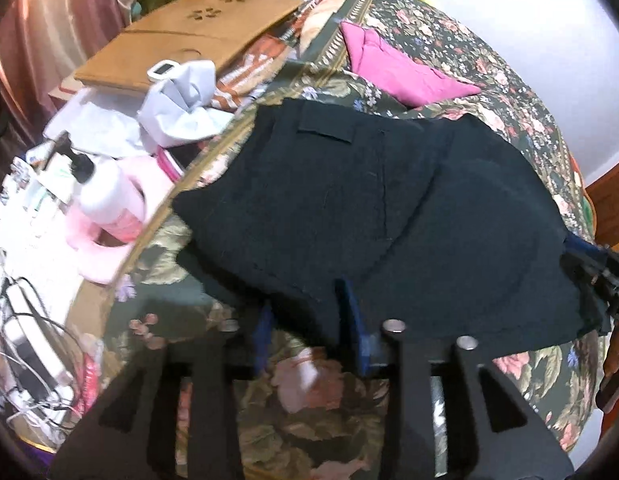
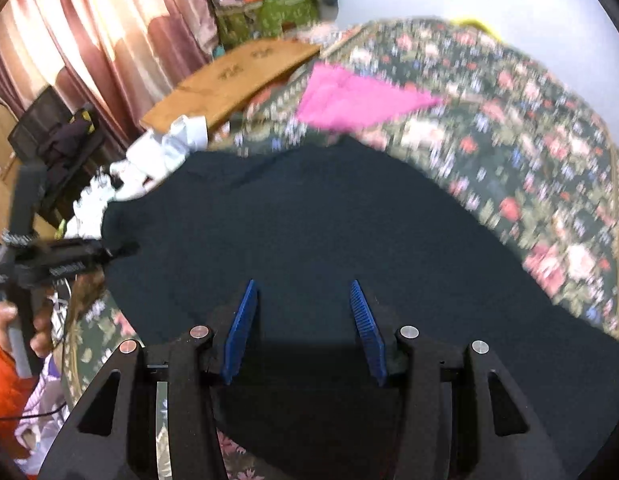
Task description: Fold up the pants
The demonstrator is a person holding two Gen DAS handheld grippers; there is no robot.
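Floral bedspread (image 1: 449,36) carries black pants (image 1: 349,208). Left tool (image 1: 309,312) and right tool (image 2: 305,328) both apart, unclamped; grip the edges evenly before folding.

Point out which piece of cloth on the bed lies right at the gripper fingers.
The black pants, spread flat on the floral bedspread, lie under the open right gripper. The pink cloth lies farther back, and the crumpled white cloth sits at the bed's edge.
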